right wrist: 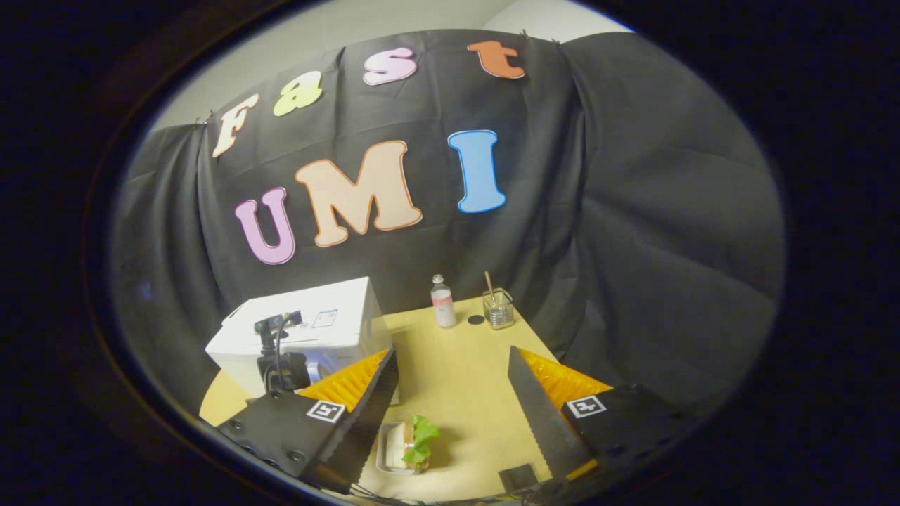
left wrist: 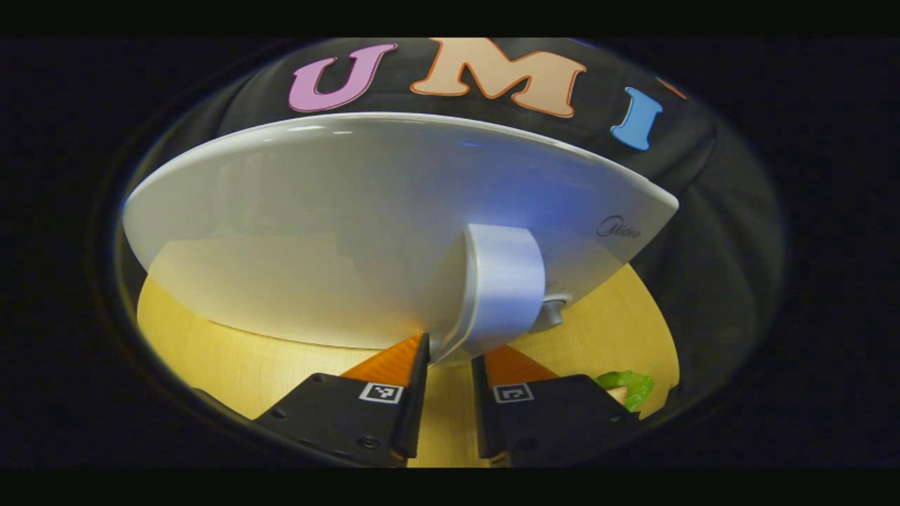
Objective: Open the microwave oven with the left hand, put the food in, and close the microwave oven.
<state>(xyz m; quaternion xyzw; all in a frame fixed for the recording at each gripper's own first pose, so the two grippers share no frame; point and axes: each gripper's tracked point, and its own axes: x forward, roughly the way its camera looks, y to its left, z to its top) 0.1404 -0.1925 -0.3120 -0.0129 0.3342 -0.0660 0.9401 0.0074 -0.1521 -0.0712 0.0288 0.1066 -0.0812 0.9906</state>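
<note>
Wooden table (right wrist: 464,379) across the booth floor, pale yellow, seen in both views. On its far left part in the right gripper view, the white microwave oven (right wrist: 309,330), boxy, a small label on its top face; door shut as far as can be told from the left gripper view, where the white door (left wrist: 337,232) looms very close and curved by the lens, with a brand mark near its right edge. Pale door handle (left wrist: 496,281) standing out from the door's right part, a small round knob just beside it to the right.

Left gripper (left wrist: 450,355) low in its own view, fingers a narrow gap apart, tips set on either side of the handle's lower end; whether both press on it cannot be told. Same left gripper, farther off in the right gripper view, seen as a dark body with a cable in front of the microwave.

Right gripper (right wrist: 453,393) above the table's near part, fingers spread wide, nothing between them.

Below and between them, near the table's front edge, the food (right wrist: 411,443): a sandwich with a green lettuce leaf on a small white tray, well apart from the microwave. Green edge of it also at the lower right in the left gripper view.

At the table's far edge, a small plastic bottle (right wrist: 442,302), a dark round cap (right wrist: 476,320) just beside it, and a clear glass (right wrist: 498,309) holding a thin stick.
</note>
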